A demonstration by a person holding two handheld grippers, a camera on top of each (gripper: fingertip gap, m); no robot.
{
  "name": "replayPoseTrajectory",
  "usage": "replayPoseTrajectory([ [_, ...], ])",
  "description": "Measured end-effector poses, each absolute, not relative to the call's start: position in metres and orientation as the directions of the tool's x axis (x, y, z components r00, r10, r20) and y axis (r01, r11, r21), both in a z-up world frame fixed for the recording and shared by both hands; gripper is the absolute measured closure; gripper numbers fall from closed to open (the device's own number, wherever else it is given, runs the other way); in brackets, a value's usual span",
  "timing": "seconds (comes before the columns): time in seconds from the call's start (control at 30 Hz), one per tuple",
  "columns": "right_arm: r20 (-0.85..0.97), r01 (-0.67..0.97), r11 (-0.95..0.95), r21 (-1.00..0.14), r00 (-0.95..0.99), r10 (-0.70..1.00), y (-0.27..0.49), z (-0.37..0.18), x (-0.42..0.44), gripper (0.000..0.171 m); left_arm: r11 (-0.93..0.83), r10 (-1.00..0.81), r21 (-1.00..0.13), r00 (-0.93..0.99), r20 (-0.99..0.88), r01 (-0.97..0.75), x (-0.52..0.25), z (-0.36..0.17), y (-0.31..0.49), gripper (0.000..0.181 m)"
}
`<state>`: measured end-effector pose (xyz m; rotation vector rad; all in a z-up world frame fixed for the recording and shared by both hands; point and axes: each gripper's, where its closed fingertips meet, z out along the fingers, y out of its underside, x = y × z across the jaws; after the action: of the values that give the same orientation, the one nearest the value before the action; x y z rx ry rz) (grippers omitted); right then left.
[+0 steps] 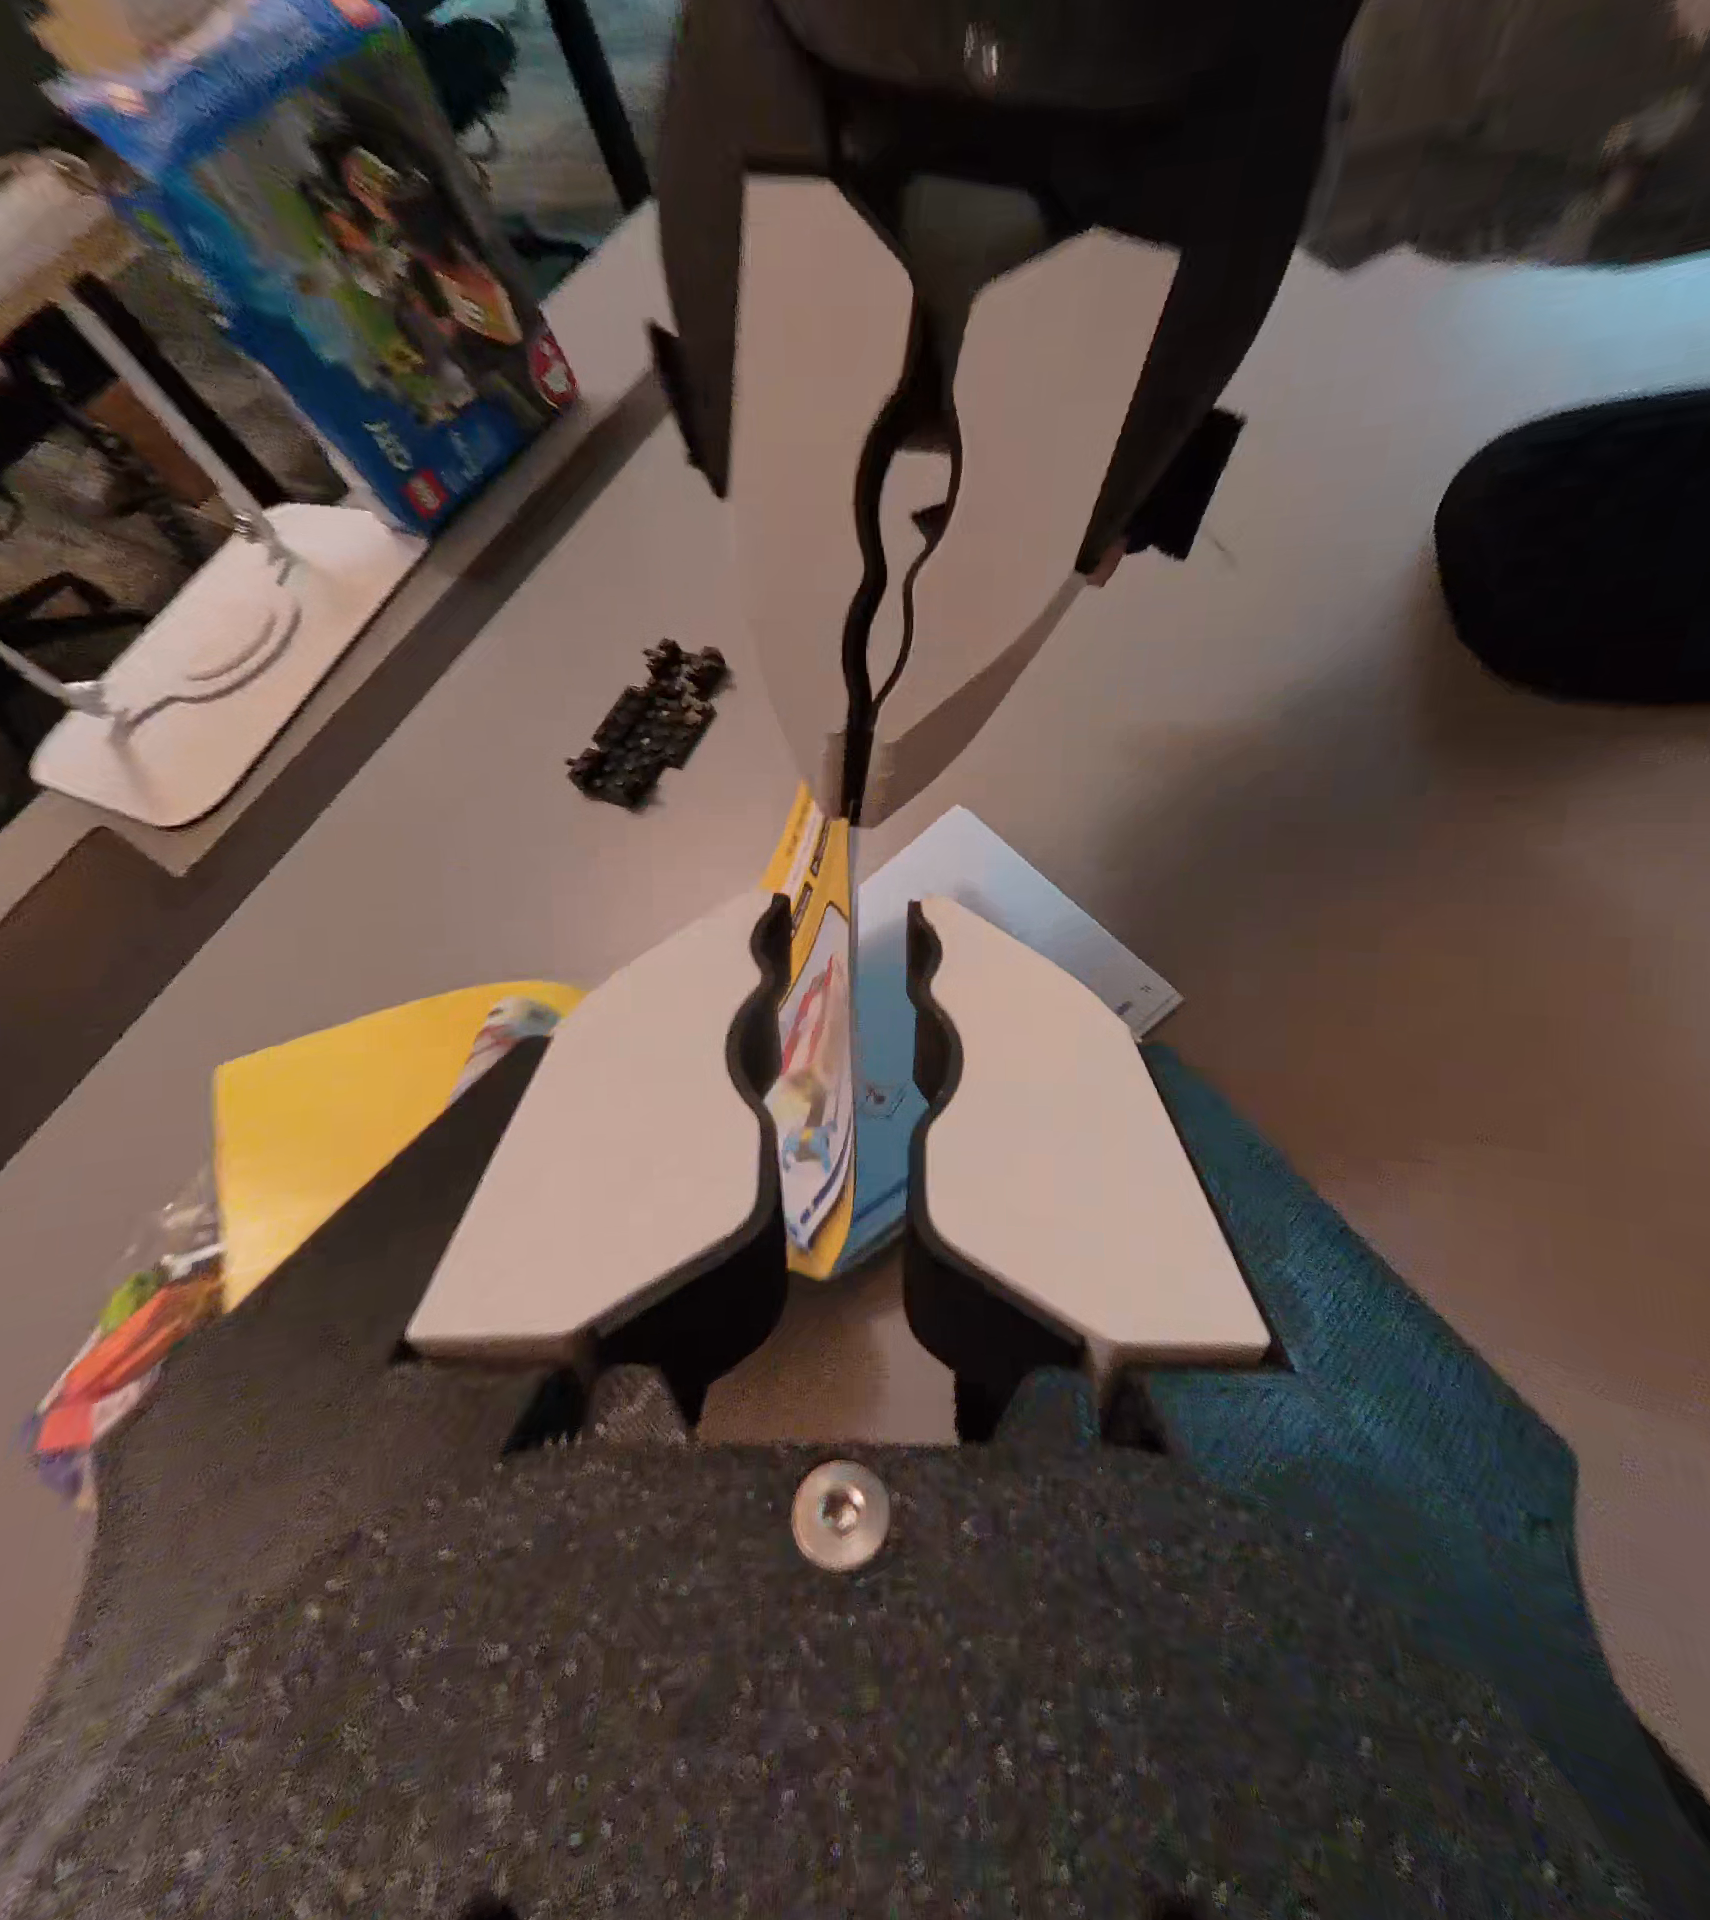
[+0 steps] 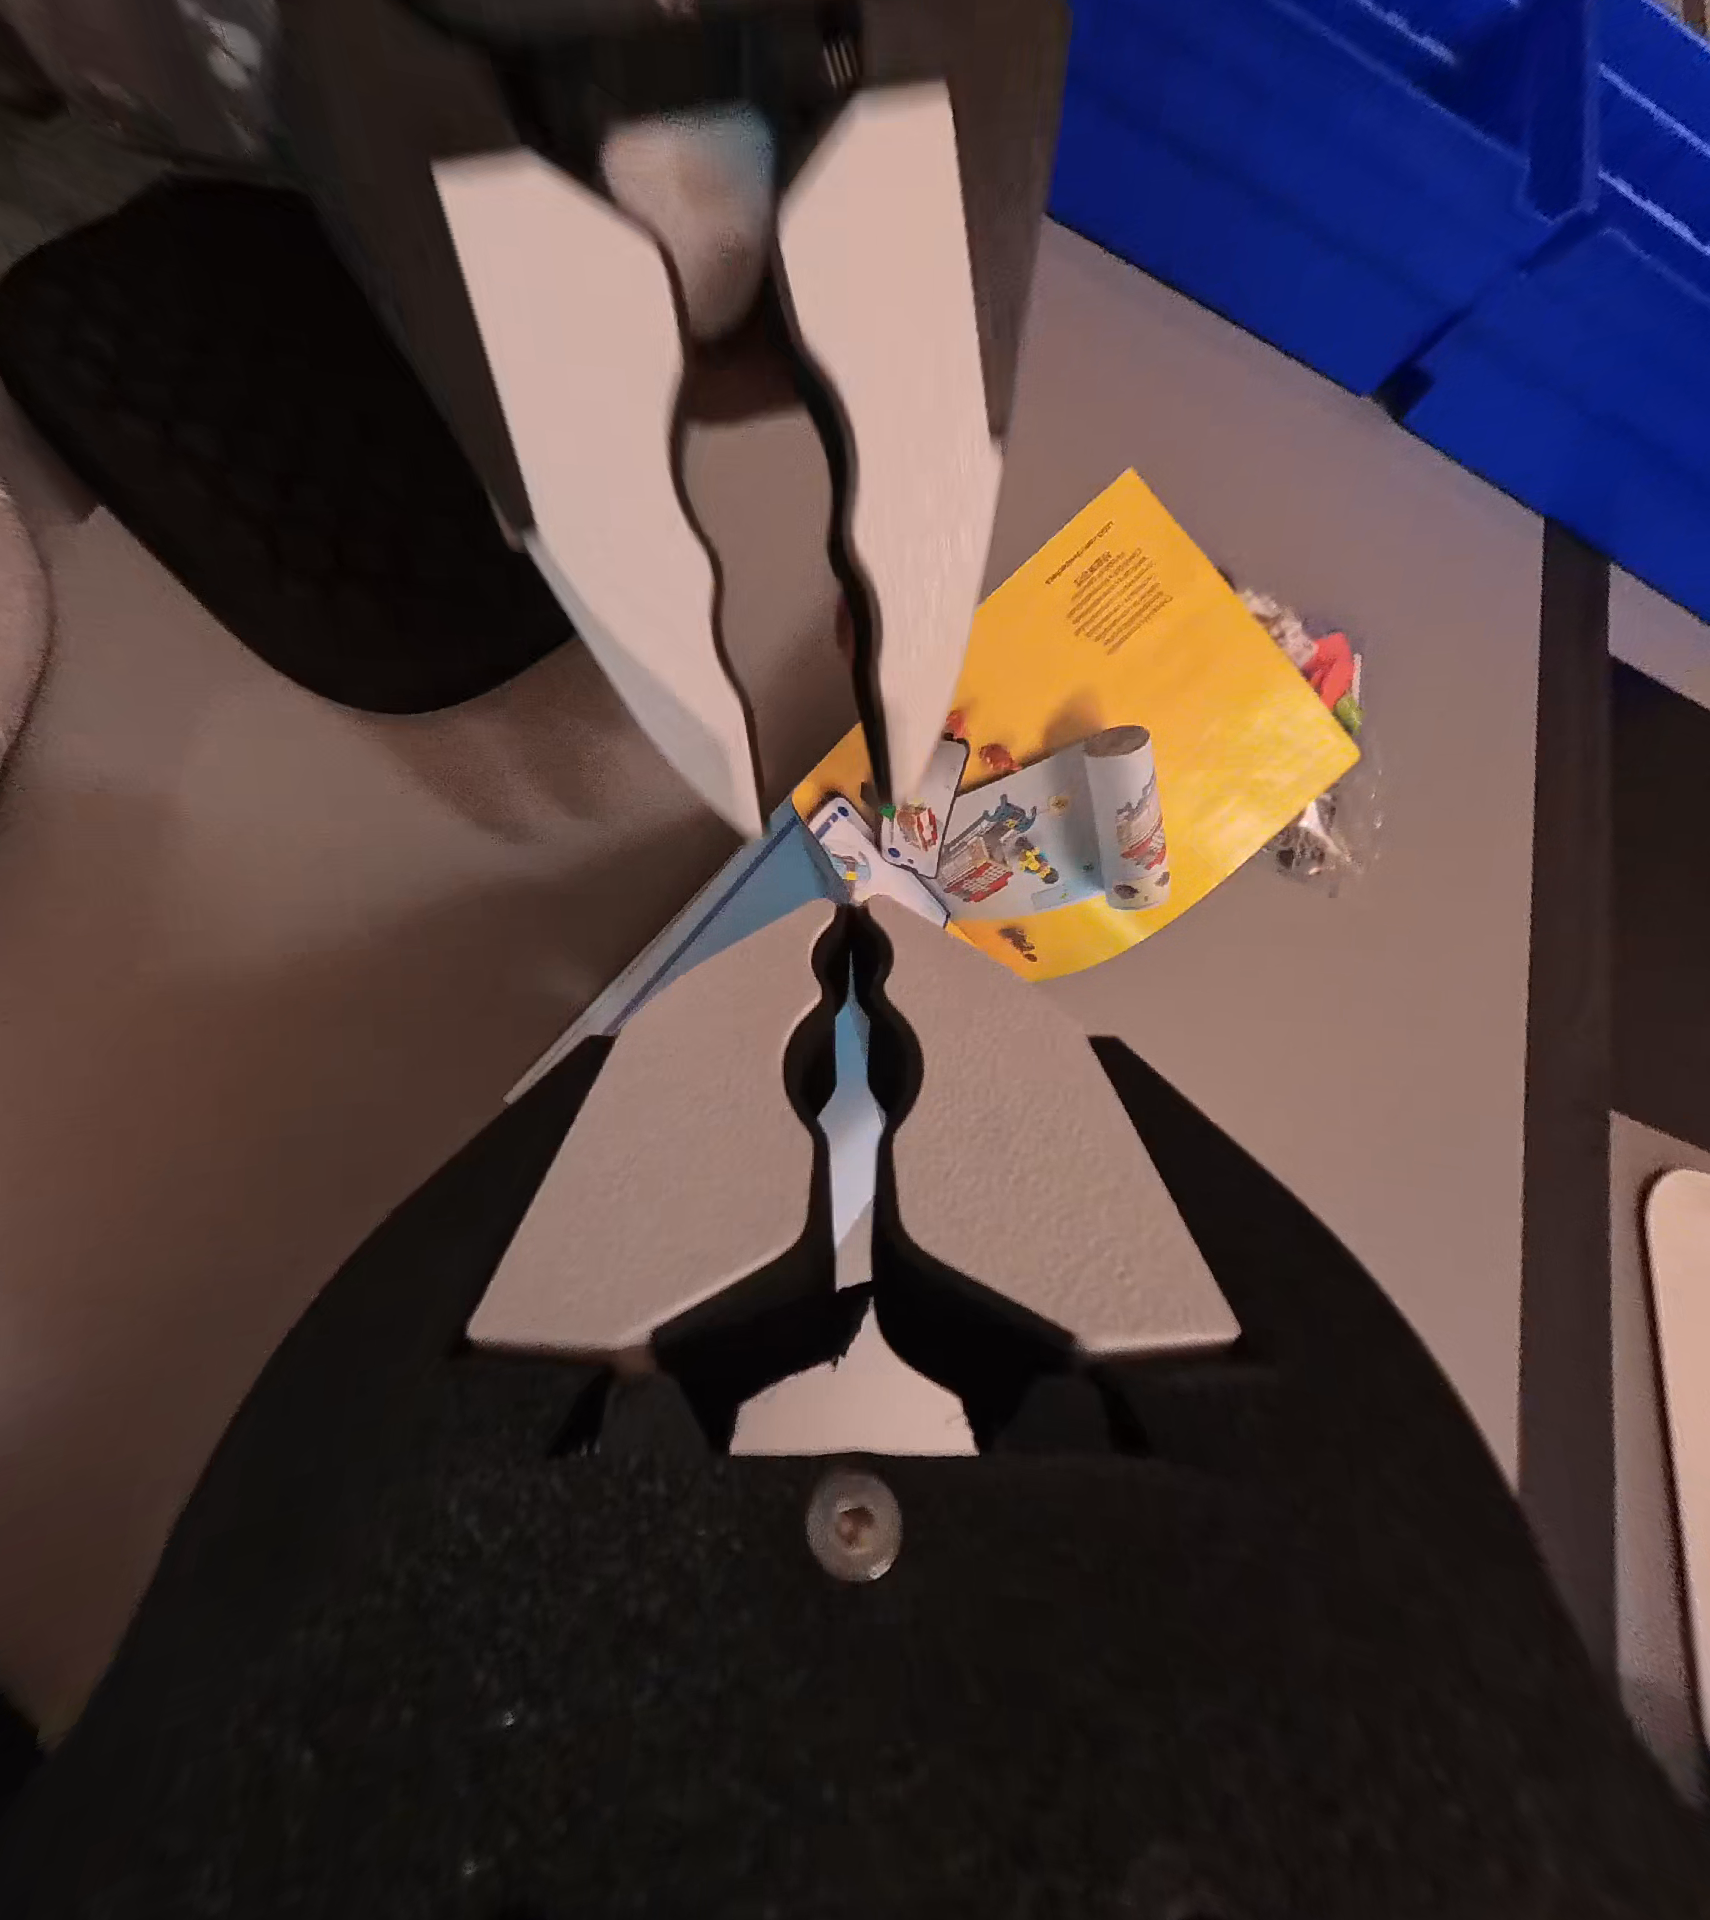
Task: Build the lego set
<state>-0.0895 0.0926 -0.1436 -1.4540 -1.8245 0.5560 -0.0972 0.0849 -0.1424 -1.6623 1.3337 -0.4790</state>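
Note:
The instruction booklet (image 1: 342, 1122) lies open on the table, yellow cover up; it also shows in the right wrist view (image 2: 1173, 707). One light-blue page (image 2: 851, 1143) is lifted upright. My right gripper (image 2: 849, 920) is shut on that page's edge, and in the left wrist view it reaches in from the top (image 1: 856, 805). My left gripper (image 1: 849, 914) is open, its fingers on either side of the raised page with a gap on each side; it also shows in the right wrist view (image 2: 825, 810). A black Lego piece (image 1: 648, 727) lies on the table beyond the booklet.
A clear bag of coloured bricks (image 1: 134, 1340) lies at the booklet's edge (image 2: 1318, 748). The Lego box (image 1: 342, 260) stands far left beside a white lamp base (image 1: 227, 665). Blue bins (image 2: 1453, 208) stand behind the booklet. A black rounded object (image 1: 1640, 540) lies on the table. The black rounded object (image 1: 1640, 540) is about 30 centimeters from both grippers' fingertips.

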Motion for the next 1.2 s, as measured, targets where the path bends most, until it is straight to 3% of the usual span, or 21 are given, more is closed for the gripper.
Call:
replayPoseTrajectory([
  [0.07,0.288,0.649,0.292,-0.703,-0.117,0.951,0.093,-0.141,-0.092,0.171,0.010,-0.933,-0.799,0.281,-0.223,-0.601,-0.090,-0.159,0.090,0.162],
  [0.17,0.300,0.656,0.323,-0.682,-0.151,0.942,0.091,-0.137,-0.091,0.171,0.039,-0.934,-0.760,0.247,-0.259,-0.648,-0.088,-0.173,0.097,0.178],
  [0.23,0.307,0.657,0.326,-0.680,-0.148,0.940,0.092,-0.134,-0.090,0.171,0.039,-0.934,-0.780,0.255,-0.251,-0.624,-0.085,-0.172,0.097,0.181],
  [0.33,0.322,0.624,0.300,-0.721,-0.082,0.943,0.098,-0.126,-0.088,0.170,-0.040,-0.937,-0.852,0.315,-0.149,-0.522,-0.079,-0.165,0.097,0.181],
  [0.47,0.352,0.590,0.266,-0.762,0.032,0.936,0.108,-0.122,-0.075,0.150,-0.184,-0.917,-0.922,0.398,0.035,-0.340,-0.076,-0.156,0.101,0.181],
  [0.63,0.446,0.550,0.274,-0.789,0.205,0.872,0.109,-0.123,-0.060,0.139,-0.420,-0.817,-0.902,0.475,0.326,-0.102,-0.084,-0.159,0.111,0.181],
  [0.77,0.607,0.596,0.387,-0.704,0.223,0.762,0.112,-0.147,-0.074,0.130,-0.539,-0.758,-0.842,0.444,0.478,-0.015,-0.092,-0.166,0.118,0.181],
  [0.93,0.809,0.691,0.549,-0.469,0.087,0.582,0.132,-0.162,-0.100,0.107,-0.557,-0.748,-0.830,0.434,0.503,0.001,-0.097,-0.165,0.121,0.181],
  [1.07,0.832,0.697,0.617,-0.365,-0.054,0.553,0.132,-0.168,-0.114,0.133,-0.554,-0.754,-0.832,0.415,0.508,0.012,-0.101,-0.160,0.120,0.181],
  [1.2,0.851,0.670,0.653,-0.353,-0.060,0.522,0.132,-0.165,-0.118,0.152,-0.562,-0.767,-0.827,0.361,0.530,0.021,-0.105,-0.158,0.117,0.177],
])
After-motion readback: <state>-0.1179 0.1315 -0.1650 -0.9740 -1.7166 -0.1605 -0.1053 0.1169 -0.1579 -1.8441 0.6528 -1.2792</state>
